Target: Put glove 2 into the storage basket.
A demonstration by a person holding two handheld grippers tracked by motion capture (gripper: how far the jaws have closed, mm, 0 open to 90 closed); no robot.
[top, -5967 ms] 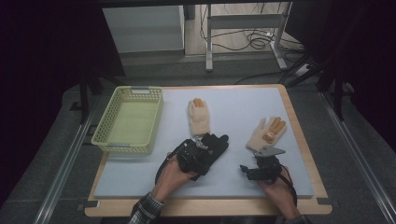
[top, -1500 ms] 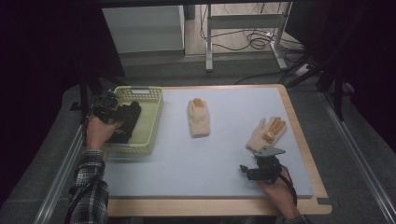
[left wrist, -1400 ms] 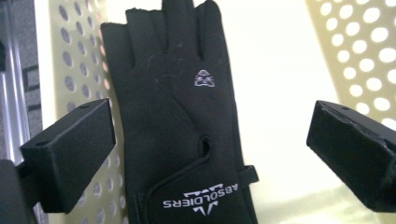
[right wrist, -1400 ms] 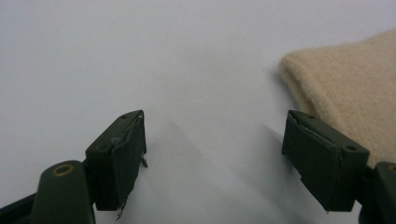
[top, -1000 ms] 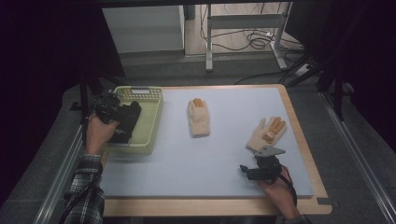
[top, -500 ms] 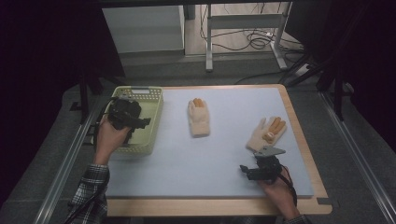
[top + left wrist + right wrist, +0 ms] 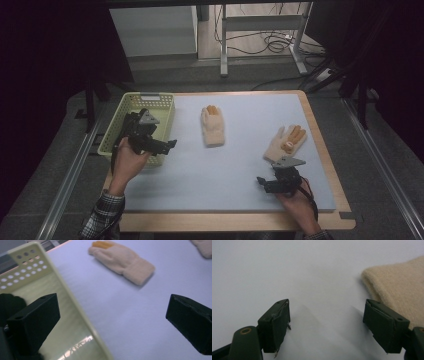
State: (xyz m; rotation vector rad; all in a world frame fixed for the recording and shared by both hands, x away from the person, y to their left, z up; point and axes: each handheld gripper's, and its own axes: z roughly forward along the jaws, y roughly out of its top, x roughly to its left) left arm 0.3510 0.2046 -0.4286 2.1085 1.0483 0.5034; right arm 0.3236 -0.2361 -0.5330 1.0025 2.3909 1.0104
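My left gripper [image 7: 159, 136] hovers open over the right rim of the pale green basket [image 7: 119, 131]; in the left gripper view its jaws [image 7: 112, 315] stand wide apart with nothing between them. A black glove [image 7: 10, 305] lies inside the basket beside the left jaw. One beige glove with orange fingertips [image 7: 214, 126] [image 7: 122, 260] lies mid-table. A second beige glove [image 7: 286, 142] [image 7: 398, 287] lies at the right, just beyond my right gripper [image 7: 265, 184] [image 7: 327, 322]. That gripper rests open on the mat, its right jaw close to the glove's cuff.
The light blue mat [image 7: 240, 165] covers a wooden table [image 7: 225, 220]. The basket's rim [image 7: 75, 300] runs diagonally between the left jaws. A metal rail [image 7: 70, 175] runs beside the table at the left, and dark floor surrounds it.
The left gripper carried the black glove from the table's front to the basket, let it go there, and has shifted right over the basket's rim. The right gripper has stayed put.
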